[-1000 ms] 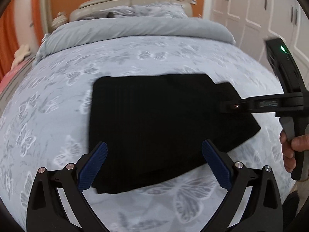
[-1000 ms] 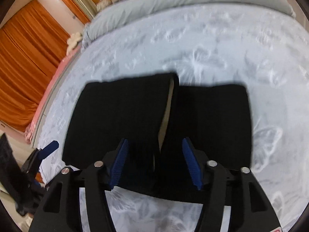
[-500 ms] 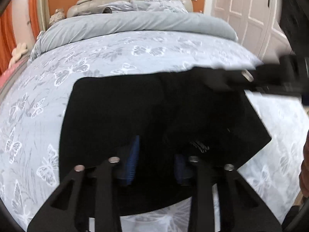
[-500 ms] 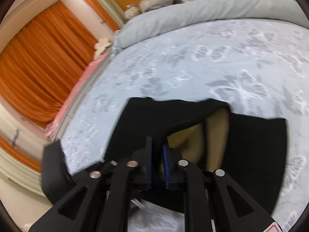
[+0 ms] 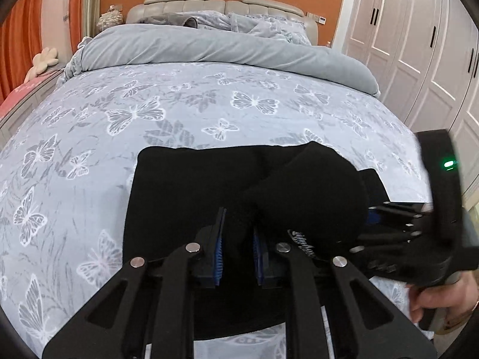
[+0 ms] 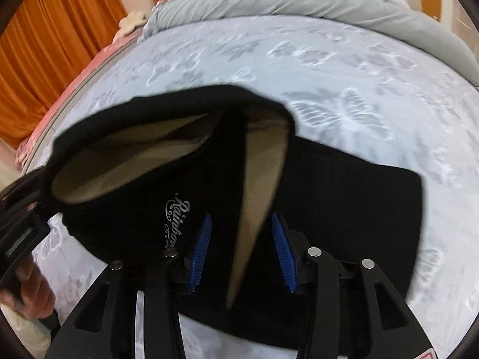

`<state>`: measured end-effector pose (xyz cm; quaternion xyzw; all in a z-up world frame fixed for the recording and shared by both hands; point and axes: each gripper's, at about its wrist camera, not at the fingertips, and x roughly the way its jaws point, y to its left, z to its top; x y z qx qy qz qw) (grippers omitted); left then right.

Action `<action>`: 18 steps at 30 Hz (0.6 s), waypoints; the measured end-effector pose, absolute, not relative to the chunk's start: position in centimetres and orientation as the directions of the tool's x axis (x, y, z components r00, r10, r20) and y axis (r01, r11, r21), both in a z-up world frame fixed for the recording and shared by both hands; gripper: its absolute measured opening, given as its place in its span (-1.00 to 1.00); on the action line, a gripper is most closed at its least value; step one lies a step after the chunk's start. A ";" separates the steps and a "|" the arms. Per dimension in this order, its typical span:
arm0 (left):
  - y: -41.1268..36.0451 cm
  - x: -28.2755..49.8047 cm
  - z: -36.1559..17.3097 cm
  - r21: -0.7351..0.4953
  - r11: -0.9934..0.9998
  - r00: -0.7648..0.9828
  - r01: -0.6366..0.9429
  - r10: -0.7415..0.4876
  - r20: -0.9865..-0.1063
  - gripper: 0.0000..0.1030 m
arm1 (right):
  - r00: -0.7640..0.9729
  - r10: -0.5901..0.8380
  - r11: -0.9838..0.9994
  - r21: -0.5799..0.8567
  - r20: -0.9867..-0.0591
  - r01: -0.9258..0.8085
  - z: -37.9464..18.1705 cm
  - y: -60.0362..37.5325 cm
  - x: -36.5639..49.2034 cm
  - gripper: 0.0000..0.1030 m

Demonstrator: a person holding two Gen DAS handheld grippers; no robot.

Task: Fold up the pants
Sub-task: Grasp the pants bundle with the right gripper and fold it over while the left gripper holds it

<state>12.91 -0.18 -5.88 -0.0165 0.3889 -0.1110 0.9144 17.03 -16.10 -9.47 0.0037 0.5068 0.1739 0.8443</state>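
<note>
Black pants [image 5: 191, 191] with a beige lining [image 6: 125, 161] lie partly folded on the butterfly-print bed. My left gripper [image 5: 238, 248] is shut on the near edge of the pants and lifts it off the bed. My right gripper [image 6: 239, 251] has its blue pads apart, with the raised waistband layers hanging between them; it also shows at the right of the left wrist view [image 5: 398, 233]. A white script logo [image 6: 176, 221] shows on the lifted cloth.
A rolled grey duvet [image 5: 209, 48] and pillows lie at the head of the bed. White wardrobe doors [image 5: 419, 45] stand to the right, orange curtains [image 6: 51, 53] to the left. A bare hand [image 5: 443, 302] holds the right gripper's handle.
My left gripper closed on the pants edge and raised it. My right gripper closed, then its pads parted again, and the waistband has lifted and opened, showing the lining.
</note>
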 end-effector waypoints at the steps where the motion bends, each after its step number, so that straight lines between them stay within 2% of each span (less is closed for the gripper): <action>1: 0.0 13.0 -6.0 -0.119 0.974 0.668 0.191 -0.218 -0.712 -0.70 | 0.433 0.291 0.940 0.172 -0.853 -0.293 -9.5 -15.8 17.0 0.07; 8: 0.7 13.9 -6.4 -0.141 0.974 0.650 0.175 -0.222 -0.726 -0.66 | 0.450 0.321 0.935 0.203 -0.834 -0.291 -10.4 -15.3 17.5 0.17; 9: 0.6 13.9 -6.5 -0.137 0.976 0.652 0.172 -0.217 -0.727 -0.65 | 0.452 0.324 0.934 0.207 -0.831 -0.290 -10.3 -15.3 17.5 0.11; 10: 0.5 13.9 -6.5 -0.131 0.976 0.653 0.173 -0.213 -0.727 -0.65 | 0.459 0.330 0.932 0.206 -0.825 -0.300 -10.2 -15.1 17.4 -0.05; 11: 0.4 13.8 -6.5 -0.122 0.977 0.655 0.174 -0.207 -0.726 -0.65 | 0.454 0.352 0.922 0.221 -0.818 -0.317 -10.1 -14.9 17.5 -0.62; 12: 0.3 13.8 -6.5 -0.119 0.977 0.657 0.176 -0.206 -0.725 -0.65 | 0.430 0.406 0.901 0.276 -0.807 -0.334 -9.8 -14.7 17.4 -0.78; 14: 0.2 13.6 -6.2 -0.114 0.977 0.665 0.179 -0.205 -0.718 -0.66 | 0.460 0.374 0.910 0.224 -0.805 -0.348 -8.6 -14.0 16.7 -0.80; 18: -0.3 12.8 -4.5 -0.140 0.965 0.686 0.219 -0.255 -0.682 -0.65 | 0.569 0.350 0.928 0.191 -0.744 -0.321 -3.4 -16.4 14.5 -0.80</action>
